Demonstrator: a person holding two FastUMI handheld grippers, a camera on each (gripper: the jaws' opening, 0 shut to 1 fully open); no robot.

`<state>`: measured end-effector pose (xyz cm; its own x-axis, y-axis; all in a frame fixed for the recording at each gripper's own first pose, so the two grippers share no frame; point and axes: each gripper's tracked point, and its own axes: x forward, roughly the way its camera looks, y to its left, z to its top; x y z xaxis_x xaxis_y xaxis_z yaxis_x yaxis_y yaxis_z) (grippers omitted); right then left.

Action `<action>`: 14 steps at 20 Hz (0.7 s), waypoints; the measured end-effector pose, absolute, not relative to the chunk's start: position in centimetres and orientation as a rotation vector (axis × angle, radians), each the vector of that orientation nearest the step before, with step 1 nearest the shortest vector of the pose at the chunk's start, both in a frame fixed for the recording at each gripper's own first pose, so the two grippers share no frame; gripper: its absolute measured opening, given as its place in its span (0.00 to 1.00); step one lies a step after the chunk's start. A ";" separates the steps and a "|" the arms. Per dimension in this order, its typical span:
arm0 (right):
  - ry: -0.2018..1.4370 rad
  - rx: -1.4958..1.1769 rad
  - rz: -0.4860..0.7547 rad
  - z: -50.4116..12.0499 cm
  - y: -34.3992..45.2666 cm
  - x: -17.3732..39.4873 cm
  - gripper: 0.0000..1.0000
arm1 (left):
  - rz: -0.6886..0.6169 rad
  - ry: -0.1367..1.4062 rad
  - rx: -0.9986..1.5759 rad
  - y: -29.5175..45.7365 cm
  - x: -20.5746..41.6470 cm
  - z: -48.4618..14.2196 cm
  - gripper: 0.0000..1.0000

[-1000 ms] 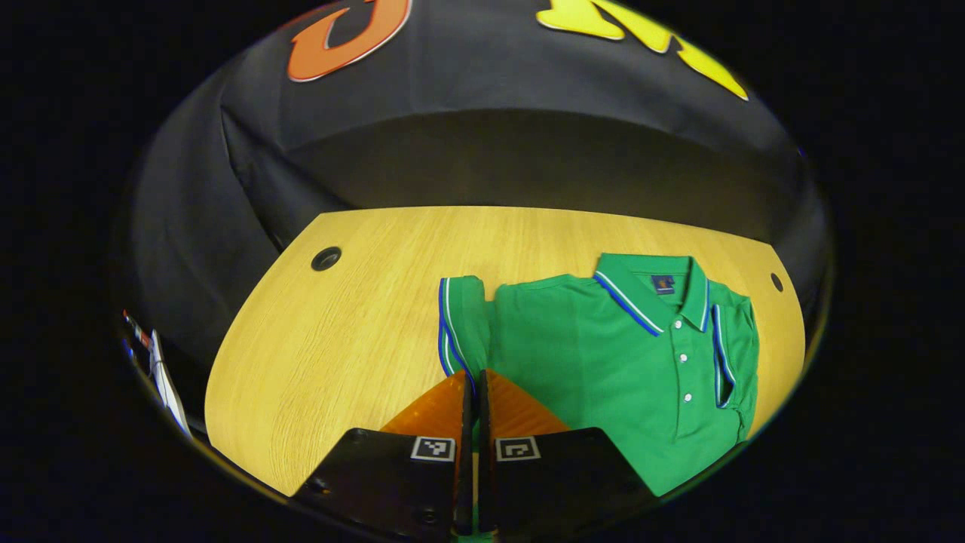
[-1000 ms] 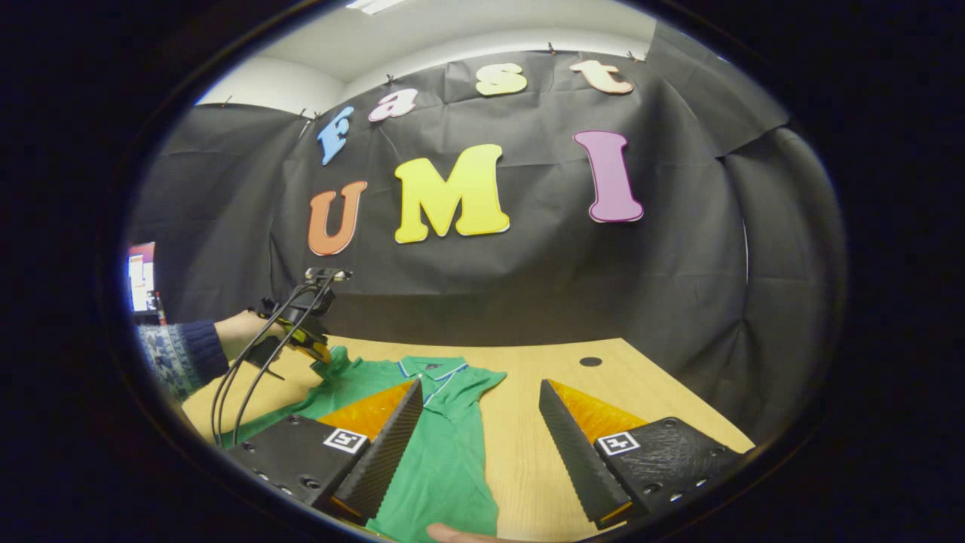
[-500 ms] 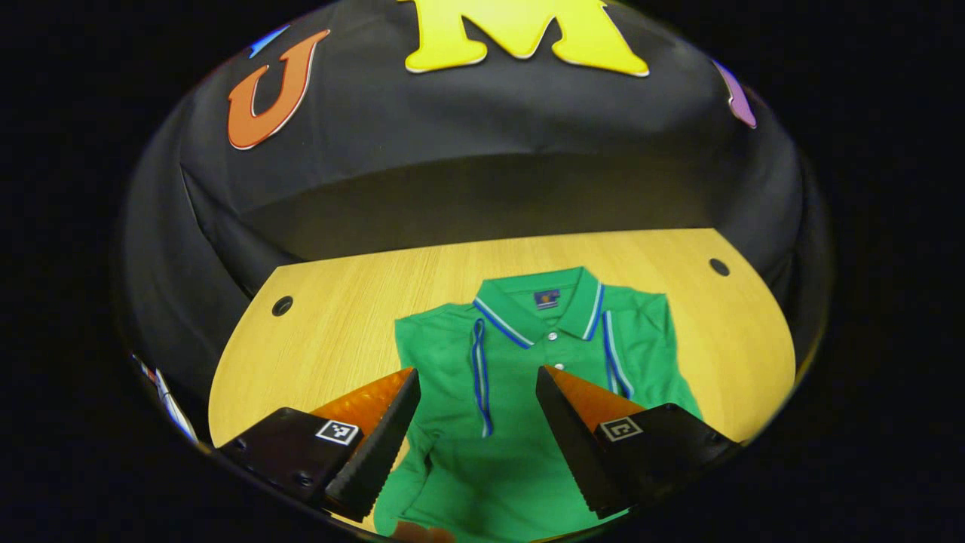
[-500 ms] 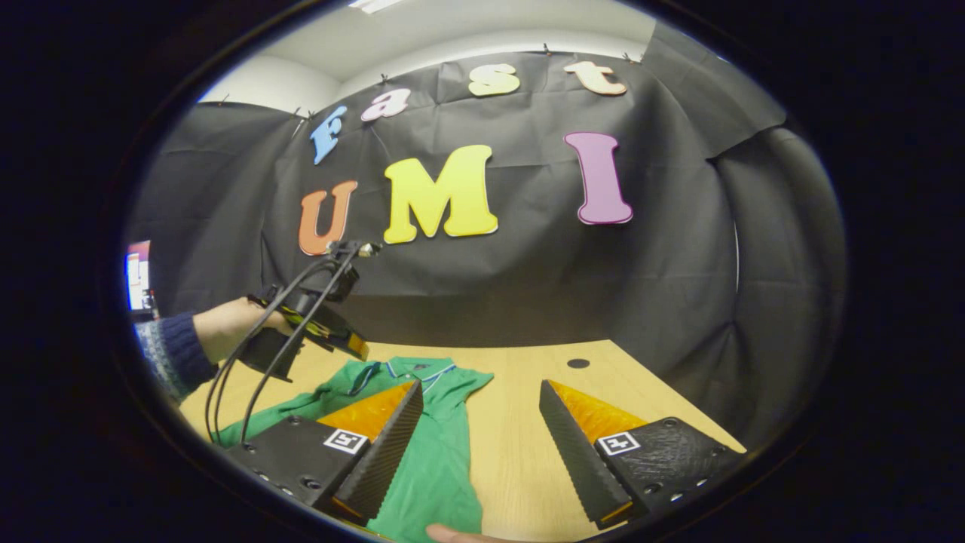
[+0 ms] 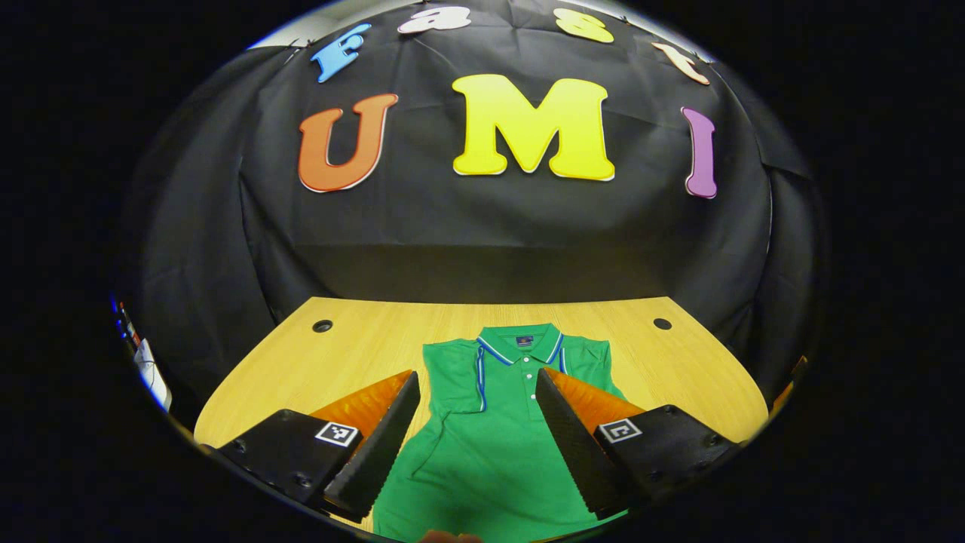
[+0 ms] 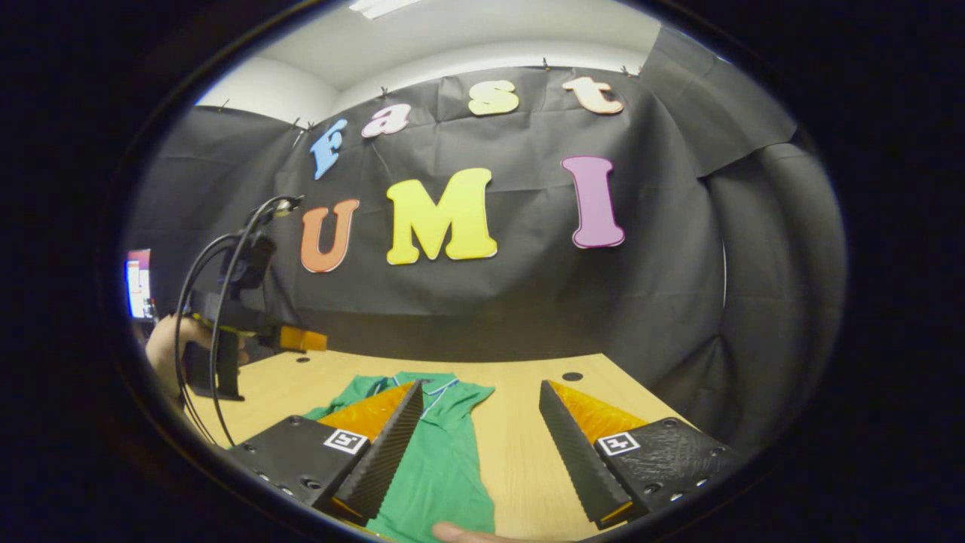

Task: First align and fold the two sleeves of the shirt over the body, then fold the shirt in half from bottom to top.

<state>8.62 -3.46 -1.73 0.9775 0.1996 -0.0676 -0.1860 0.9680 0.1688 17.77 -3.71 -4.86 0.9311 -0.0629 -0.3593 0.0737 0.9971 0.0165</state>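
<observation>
- The green shirt (image 5: 494, 430) lies flat on the wooden table (image 5: 354, 351), face up, with both sleeves already folded in over the body.
- In the left gripper view its long axis runs from 6 o'clock to 12 o'clock: the collar (image 5: 520, 344) points to 12, toward the black cloth wall (image 5: 467, 234), and the bottom hem runs off the lower edge at 6.
- The striped edges of the folded sleeves lie along the body, one on either side of the button strip, roughly parallel to the long axis.
- In the right gripper view the shirt (image 6: 441, 452) sits at about 7 o'clock, its collar tipped toward 12 and its body running down to the near edge of the table (image 6: 520, 422).
- The left gripper (image 5: 477, 381) is released: its two fingers stand well apart, grasping nothing, and hang above the shirt with the body showing between them.
- The right gripper (image 6: 479, 392) is also released, fingers spread wide and holding nothing; bare table shows between them, with the shirt's right edge under the left finger.
- In the right gripper view, the other gripper (image 6: 298, 338) sits at 9 o'clock, raised clear of the table, held by a hand (image 6: 170, 343) with cables looping above it.
- Two dark round holes mark the far corners of the table, at about 10 and 2 o'clock from the collar in the left gripper view.
</observation>
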 end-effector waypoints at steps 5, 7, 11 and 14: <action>0.091 0.182 0.166 -0.7 -3.7 5.5 0.94 | -0.062 0.312 0.065 -0.1 10.0 -7.2 0.99; 0.114 0.186 0.162 -1.7 -4.1 3.8 0.94 | -0.074 0.325 0.084 0.8 7.2 -9.5 0.99; 0.197 0.105 0.155 -5.9 -5.2 1.0 0.95 | -0.143 0.409 0.012 1.5 2.1 -15.2 1.00; 0.263 0.047 0.169 -9.1 -4.8 -0.2 0.96 | -0.058 0.522 -0.031 5.6 -0.1 -19.1 1.00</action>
<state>-0.23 -4.75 -9.07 0.9516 0.1718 -0.2547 -0.1597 0.9848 0.0677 -0.09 5.59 -19.14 0.8654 -0.0632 -0.4971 0.0473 0.9979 -0.0445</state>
